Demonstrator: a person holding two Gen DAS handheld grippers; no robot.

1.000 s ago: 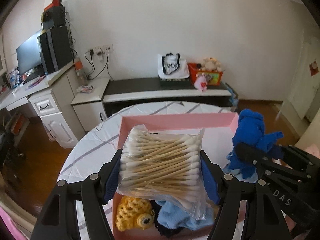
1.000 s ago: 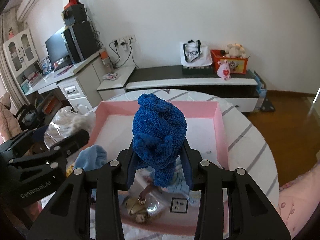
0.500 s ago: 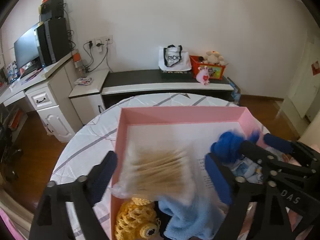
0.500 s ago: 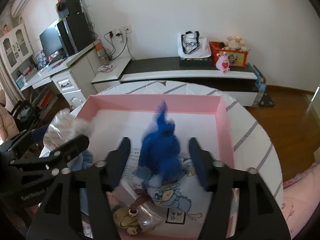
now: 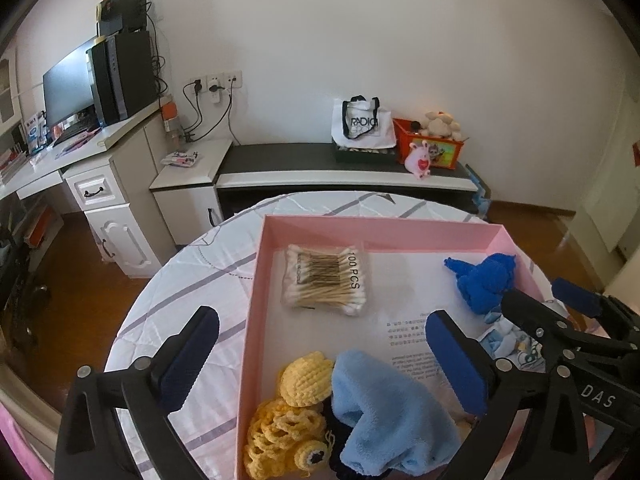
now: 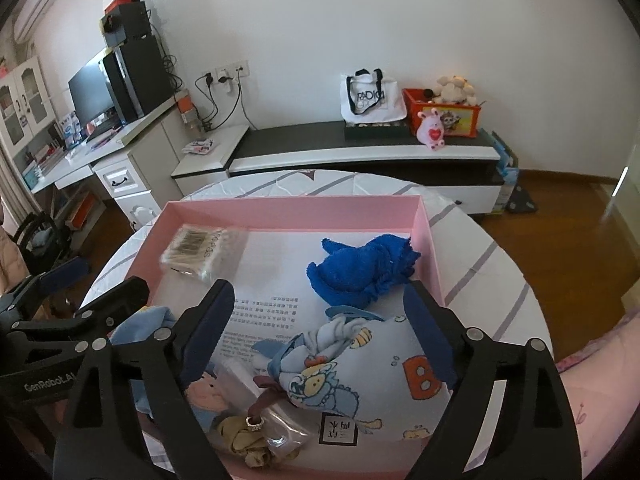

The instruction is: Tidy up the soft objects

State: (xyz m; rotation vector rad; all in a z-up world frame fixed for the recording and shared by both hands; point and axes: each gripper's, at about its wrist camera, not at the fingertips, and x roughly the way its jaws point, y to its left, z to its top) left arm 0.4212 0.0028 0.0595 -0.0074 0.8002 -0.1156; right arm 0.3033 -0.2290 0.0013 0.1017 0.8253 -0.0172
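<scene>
A bag of cotton swabs (image 5: 324, 280) lies flat in the far left of the pink box (image 5: 380, 224). My left gripper (image 5: 322, 318) hangs above it, jaws opening wide with nothing between them. A dark blue terry cloth (image 6: 360, 272) lies crumpled in the far right of the pink box (image 6: 292, 204). My right gripper (image 6: 318, 292) is just above it, jaws opening and apart from the cloth. The swab bag (image 6: 202, 254) and blue cloth (image 5: 484, 280) show in both views.
Near me the box holds a yellow crocheted toy (image 5: 288, 420), a light blue fleece (image 5: 380, 408), a cartoon-print cloth (image 6: 360, 364) and a bagged hair tie (image 6: 248, 436). The box sits on a round table with a striped cover (image 5: 192, 280). A low cabinet (image 5: 320, 160) stands behind.
Both grippers let go: the swab bag dropped from the left jaws into the box's far left, and the blue cloth fell from the right jaws into its far right. Both jaws spread wide.
</scene>
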